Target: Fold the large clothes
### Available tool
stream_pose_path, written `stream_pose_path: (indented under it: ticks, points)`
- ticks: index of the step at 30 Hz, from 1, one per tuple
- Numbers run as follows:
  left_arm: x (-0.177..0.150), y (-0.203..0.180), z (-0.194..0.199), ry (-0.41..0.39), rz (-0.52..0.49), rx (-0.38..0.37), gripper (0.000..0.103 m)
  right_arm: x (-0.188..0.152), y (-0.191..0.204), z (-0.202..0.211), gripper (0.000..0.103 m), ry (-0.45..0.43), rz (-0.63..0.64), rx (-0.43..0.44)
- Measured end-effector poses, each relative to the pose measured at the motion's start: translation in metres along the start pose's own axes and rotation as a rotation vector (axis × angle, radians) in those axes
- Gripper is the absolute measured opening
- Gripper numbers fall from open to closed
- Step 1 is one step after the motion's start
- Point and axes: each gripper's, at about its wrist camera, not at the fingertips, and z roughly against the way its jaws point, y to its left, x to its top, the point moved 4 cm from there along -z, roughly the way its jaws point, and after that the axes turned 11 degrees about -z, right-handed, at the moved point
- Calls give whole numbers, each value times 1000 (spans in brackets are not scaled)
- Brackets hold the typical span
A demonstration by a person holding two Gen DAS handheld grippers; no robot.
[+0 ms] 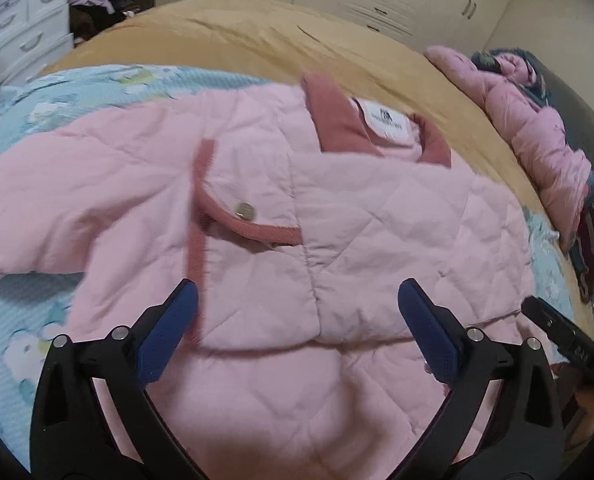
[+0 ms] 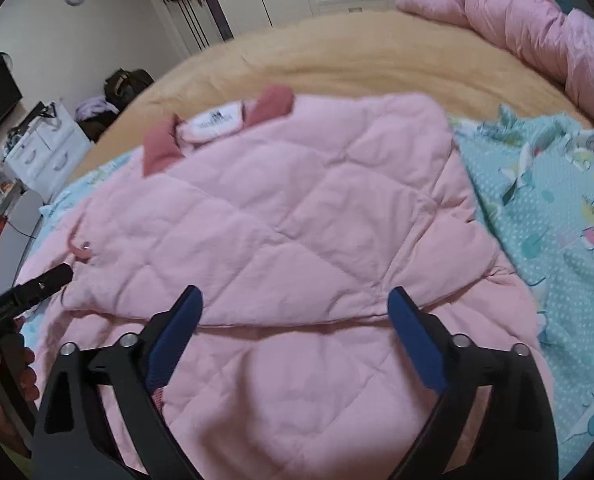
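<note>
A pink quilted jacket [image 1: 257, 184] with a darker pink collar [image 1: 337, 120] and a white neck label lies partly folded on the bed, its sleeve folded across the front with a snap button [image 1: 244, 210]. It also shows in the right wrist view [image 2: 297, 220]. My left gripper [image 1: 297, 300] is open and empty above the jacket's lower half. My right gripper [image 2: 295, 304] is open and empty above the folded edge. The right gripper shows at the right edge of the left wrist view [image 1: 557, 328]; the left gripper shows at the left edge of the right wrist view [image 2: 29, 292].
The jacket rests on a light blue cartoon-print sheet [image 2: 545, 208] over a tan blanket [image 1: 277, 40]. A pink puffy coat [image 1: 537, 132] lies at the bed's far right. White drawers [image 1: 21, 36] and a clothes pile stand beyond the bed's left side; wardrobes line the back wall.
</note>
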Motion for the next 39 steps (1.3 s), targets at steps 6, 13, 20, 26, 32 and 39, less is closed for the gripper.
stream_pose_path:
  ticks: [6,13,20,26,32,39]
  points:
    - [0,13,28,-36,47,47,94,-2,12,28,97,-42,10,35]
    - [-6,41,51,-69,104,105,94,-1,40,50,97,-78,42,84]
    - [-17,75,68,-93,164,158,94,-6,88,56,97,-81,95,144]
    - [-22,107,79,-112,232,209,94,-13,136,60,97,-91,165,191]
    - [-26,136,90,-127,287,258,94,-20,182,56,97,-89,217,231]
    - [-33,170,103,-152,370,293,94,-31,236,43,97,-66,285,274]
